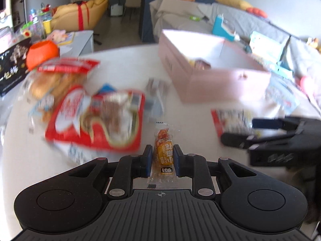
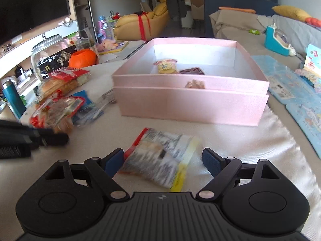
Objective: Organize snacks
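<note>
My left gripper [image 1: 161, 150] is shut on a small orange snack packet [image 1: 163, 140], held clear of the white tablecloth. It also shows as a blurred black shape, the left gripper [image 2: 58, 135], at the left of the right wrist view. My right gripper [image 2: 162, 158] stands open low over the table, with a flat snack bag [image 2: 160, 158] with red and yellow edges lying between its pads, apart from the right one. Ahead is a pink box [image 2: 190, 102] holding a yellow snack [image 2: 167, 67] and a dark red packet [image 2: 191, 71]. In the left wrist view the right gripper [image 1: 237, 130] is at right.
A heap of snacks lies on the left: a red bag [image 1: 94, 118] and a bread bag [image 2: 60, 84]. Behind them are an orange bowl [image 2: 82, 58], a glass jar [image 2: 48, 54] and a teal bottle [image 2: 14, 100]. A blue printed mat [image 2: 297, 92] lies to the right of the box.
</note>
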Demonstrator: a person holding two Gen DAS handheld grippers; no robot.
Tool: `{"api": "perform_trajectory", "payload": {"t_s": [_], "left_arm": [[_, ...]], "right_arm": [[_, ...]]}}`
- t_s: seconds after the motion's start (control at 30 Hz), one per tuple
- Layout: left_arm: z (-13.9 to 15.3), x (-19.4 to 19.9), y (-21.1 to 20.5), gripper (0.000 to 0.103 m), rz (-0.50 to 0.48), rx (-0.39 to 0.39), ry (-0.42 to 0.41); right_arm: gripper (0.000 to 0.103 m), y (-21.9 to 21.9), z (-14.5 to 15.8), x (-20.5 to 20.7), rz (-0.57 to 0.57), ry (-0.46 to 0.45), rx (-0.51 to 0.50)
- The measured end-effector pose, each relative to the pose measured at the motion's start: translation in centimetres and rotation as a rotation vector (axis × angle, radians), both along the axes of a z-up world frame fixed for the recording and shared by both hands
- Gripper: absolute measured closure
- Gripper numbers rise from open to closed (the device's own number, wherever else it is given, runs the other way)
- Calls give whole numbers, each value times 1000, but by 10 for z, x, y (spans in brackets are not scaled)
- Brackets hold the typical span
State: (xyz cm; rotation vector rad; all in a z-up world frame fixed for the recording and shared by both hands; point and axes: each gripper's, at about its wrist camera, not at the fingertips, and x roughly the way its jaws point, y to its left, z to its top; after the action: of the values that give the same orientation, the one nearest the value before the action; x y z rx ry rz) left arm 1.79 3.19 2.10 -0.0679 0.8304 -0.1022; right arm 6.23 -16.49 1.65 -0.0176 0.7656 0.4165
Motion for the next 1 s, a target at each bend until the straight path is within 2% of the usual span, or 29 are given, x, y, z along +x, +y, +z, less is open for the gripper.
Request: {"api": "perform_trajectory", "payload": {"t_s": [0.1, 0.17, 0.37, 0.4, 0.47, 0.5, 0.6, 0.73, 0.8, 0.93, 1.0], "left_arm": [[-4, -7, 0, 77, 10, 6, -15], [-3, -8, 1, 77, 15, 1, -10], [-6, -17, 3, 77, 16, -18, -18], [-7, -17, 4, 77, 19, -29, -19], [-7, -18, 8, 77, 26, -49, -20], [-7, -19, 8, 76, 29, -56, -21], [-7, -21, 7, 76, 25, -51, -21], [-6, -22, 5, 76, -2, -29, -12], [-6, -23, 5, 76, -4, -32, -12], [-7, -25, 9, 76, 1, -54, -11], [-7, -25, 13, 75, 9, -80, -11]], "right_arm": [[17, -6, 8, -3, 90, 80, 113], [17, -10, 15, -2, 104, 96, 163], [19, -21, 24, 16, -73, -40, 22], [22, -24, 22, 21, -113, -52, -12], [47, -27, 12, 34, -174, -43, -106], [51, -28, 6, 39, -194, -18, -144], [51, -34, 5, 29, -172, 0, -115], [45, -26, 11, -3, 6, 29, -64], [45, -22, 16, -16, 47, 7, -53], [28, -18, 31, -19, 49, -39, 30], [26, -11, 35, -14, 78, -34, 57]]}}
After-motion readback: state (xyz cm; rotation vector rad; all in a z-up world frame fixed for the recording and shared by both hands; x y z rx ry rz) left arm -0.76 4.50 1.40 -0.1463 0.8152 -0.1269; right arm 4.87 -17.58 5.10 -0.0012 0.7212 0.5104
